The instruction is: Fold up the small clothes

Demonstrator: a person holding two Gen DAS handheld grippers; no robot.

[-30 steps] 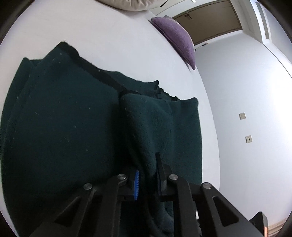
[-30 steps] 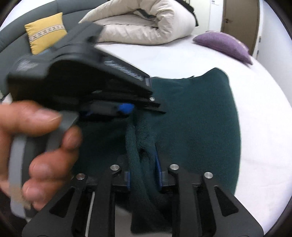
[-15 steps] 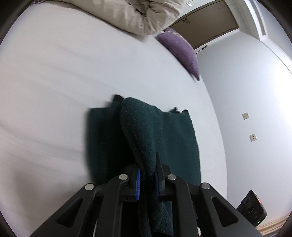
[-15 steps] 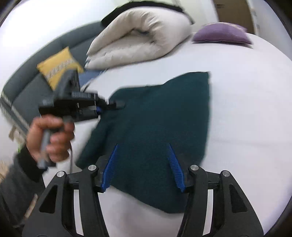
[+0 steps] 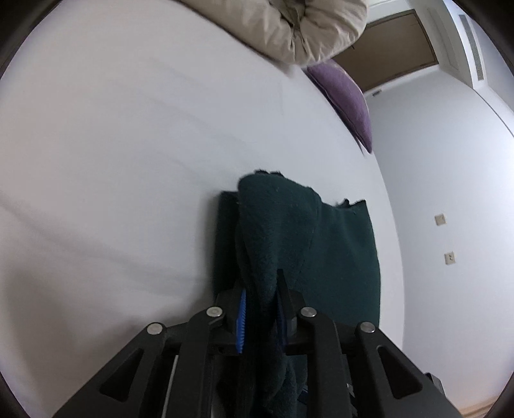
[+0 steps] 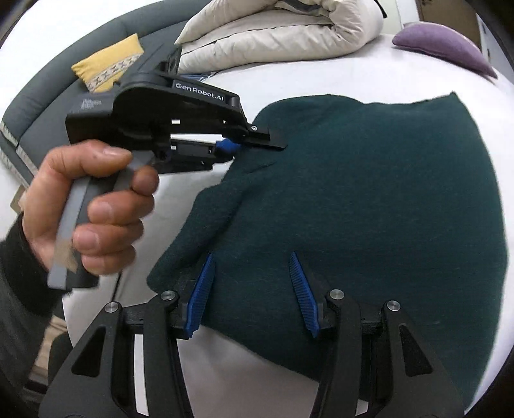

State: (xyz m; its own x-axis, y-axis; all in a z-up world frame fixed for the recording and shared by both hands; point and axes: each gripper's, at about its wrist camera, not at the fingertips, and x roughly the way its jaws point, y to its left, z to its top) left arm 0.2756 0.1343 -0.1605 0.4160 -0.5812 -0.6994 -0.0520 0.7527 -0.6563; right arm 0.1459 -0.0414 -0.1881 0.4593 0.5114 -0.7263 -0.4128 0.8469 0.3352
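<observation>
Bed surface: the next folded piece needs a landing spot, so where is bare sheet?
Bare white sheet spreads left of the dark green garment, up to the rolled duvet. The far corner by the purple cushion is crowded.

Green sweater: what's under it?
The green sweater lies on the white bedsheet, which shows all around its edges. It is folded over itself, so lower layers are covered; anything beneath them cannot be seen.

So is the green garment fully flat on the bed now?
No. Most of the green garment lies flat, but one bunched edge is between the opening left gripper's pads.
</observation>
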